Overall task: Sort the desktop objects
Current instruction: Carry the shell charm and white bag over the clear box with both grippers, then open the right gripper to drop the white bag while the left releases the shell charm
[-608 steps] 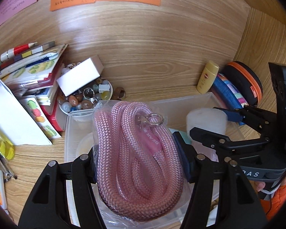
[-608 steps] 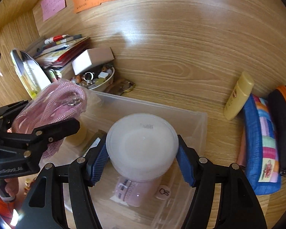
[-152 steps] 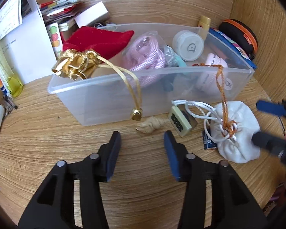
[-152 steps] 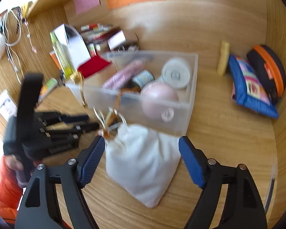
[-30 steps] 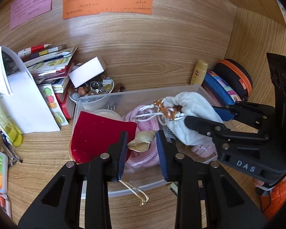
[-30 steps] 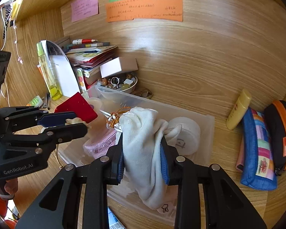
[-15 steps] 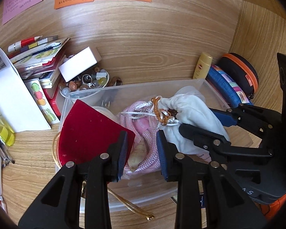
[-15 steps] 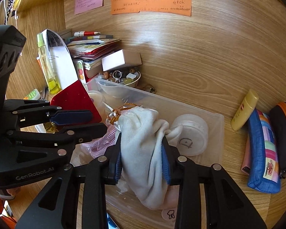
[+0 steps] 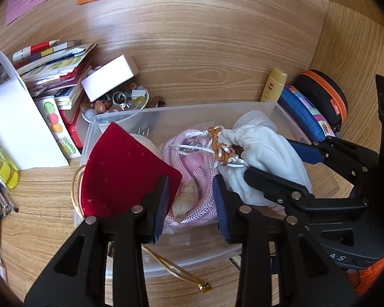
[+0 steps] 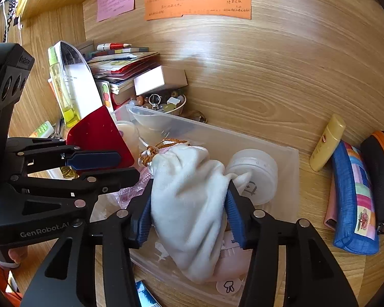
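Observation:
A clear plastic bin (image 9: 181, 112) (image 10: 289, 158) holds a red velvet pouch (image 9: 120, 171), a pink rope bundle (image 9: 204, 204), a white round jar (image 10: 256, 171) and a pink item. My left gripper (image 9: 190, 202) is open over the bin, and a tan seashell (image 9: 185, 199) lies on the pink rope between its fingers. My right gripper (image 10: 189, 212) is shut on a white drawstring pouch (image 10: 189, 204) (image 9: 263, 151) with an orange cord and holds it above the bin's right half.
Behind the bin stand a bowl of trinkets (image 9: 120, 102) with a white box on it, stacked books (image 9: 53, 61), a yellow bottle (image 10: 325, 143), a blue pencil case (image 10: 353, 199) and an orange-trimmed case (image 10: 381, 174). Sticky notes hang on the back wall.
My left gripper opened and the seashell dropped from its fingers onto the pink rope in the bin. My right gripper carried the white pouch lower over the bin.

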`<state>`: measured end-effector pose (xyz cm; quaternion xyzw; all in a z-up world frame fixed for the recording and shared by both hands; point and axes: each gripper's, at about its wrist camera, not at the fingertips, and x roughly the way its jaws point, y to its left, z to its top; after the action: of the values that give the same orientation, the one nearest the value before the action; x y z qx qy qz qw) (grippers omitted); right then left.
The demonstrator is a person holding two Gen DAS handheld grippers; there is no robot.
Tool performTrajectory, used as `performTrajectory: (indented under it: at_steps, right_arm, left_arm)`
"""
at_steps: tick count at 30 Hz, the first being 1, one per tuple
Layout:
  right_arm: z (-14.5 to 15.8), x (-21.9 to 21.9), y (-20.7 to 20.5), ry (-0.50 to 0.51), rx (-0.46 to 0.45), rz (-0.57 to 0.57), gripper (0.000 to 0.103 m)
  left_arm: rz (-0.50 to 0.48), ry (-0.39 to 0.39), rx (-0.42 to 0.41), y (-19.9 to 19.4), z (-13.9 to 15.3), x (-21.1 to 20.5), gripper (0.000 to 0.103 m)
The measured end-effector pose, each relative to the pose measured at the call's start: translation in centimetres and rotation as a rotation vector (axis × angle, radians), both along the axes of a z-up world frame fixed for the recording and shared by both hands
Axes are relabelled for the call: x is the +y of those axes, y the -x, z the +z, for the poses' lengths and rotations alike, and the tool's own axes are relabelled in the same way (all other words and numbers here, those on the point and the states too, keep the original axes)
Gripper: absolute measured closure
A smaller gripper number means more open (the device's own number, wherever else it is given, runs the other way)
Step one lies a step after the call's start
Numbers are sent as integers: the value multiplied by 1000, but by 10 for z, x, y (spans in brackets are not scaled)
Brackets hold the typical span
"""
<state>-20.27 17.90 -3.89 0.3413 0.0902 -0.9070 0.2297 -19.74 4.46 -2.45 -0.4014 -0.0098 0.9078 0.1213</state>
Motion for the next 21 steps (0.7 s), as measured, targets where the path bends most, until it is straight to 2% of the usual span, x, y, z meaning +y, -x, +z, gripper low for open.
performTrajectory:
  at_steps: [6,14,19,21]
  right_arm:
    - [4,4,-2,14,1,-7,47]
    - [16,12,-9,44,39,-15,22]
    - [18,15,-10,65,26,-14,17]
    - [18,15,-9,62,21,-16,17]
  left_arm:
    - [21,-17,0,-3,5,-3,59]
    - [50,-28,26,-14,19,-10,49]
    - [58,-42,25,-22,23,-14,48]
    - [66,-44,28,-26,25,-17,43]
